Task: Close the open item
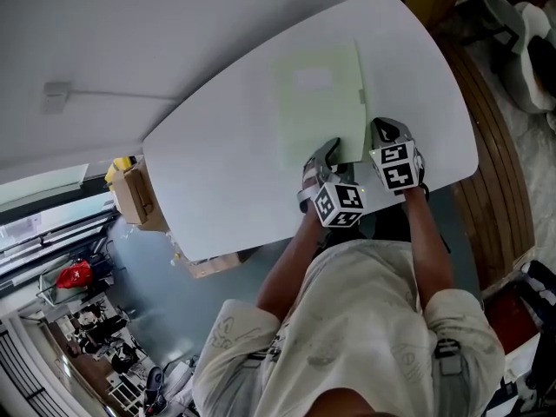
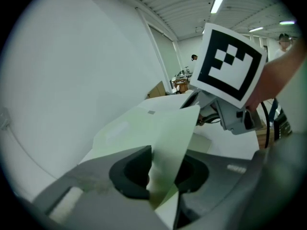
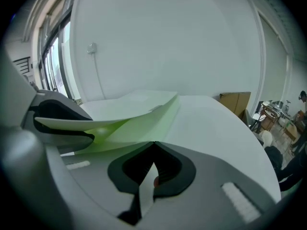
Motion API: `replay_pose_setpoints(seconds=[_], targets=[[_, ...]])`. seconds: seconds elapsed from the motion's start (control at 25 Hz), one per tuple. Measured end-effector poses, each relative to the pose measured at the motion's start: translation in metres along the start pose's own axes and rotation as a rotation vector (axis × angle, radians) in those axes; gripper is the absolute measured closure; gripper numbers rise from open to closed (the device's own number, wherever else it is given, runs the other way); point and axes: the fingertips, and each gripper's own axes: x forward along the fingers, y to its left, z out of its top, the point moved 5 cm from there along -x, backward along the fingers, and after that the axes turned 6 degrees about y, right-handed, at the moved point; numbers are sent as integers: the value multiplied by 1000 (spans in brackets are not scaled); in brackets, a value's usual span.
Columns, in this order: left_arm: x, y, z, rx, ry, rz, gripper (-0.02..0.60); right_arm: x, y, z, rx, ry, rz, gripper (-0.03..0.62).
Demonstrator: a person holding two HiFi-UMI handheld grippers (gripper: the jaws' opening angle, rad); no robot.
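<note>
Left gripper point(image 2: 170, 150): jaws are set narrowly apart, and the raised cover point(image 2: 175, 128) of the folder point(image 1: 317, 102) is passed loosely between them. The right gripper point(image 3: 153, 143) is shut (nothing evidently held). The cover is best lowered flat before release. The folder, thin and pale green, is seen mid-table point(image 1: 217, 172).

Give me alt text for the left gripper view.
A pale green folder cover stands loosely between the left gripper's parted jaws, lifted off a white table. Beyond it looms a black-and-white marker cube.
</note>
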Motion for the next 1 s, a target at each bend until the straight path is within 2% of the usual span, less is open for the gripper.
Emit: replay_pose_setpoints(seconds=[0.44,0.8,1.0], targets=[[9,-3,-2,14,25,-148,459,3,-3,0,-2,11,2,593],[14,-3,-7,62,41,-351,417,4,-3,4,-23,22,4,593],[12,-7,-9,87,50,-468,356,5,-5,5,-17,17,-7,594]])
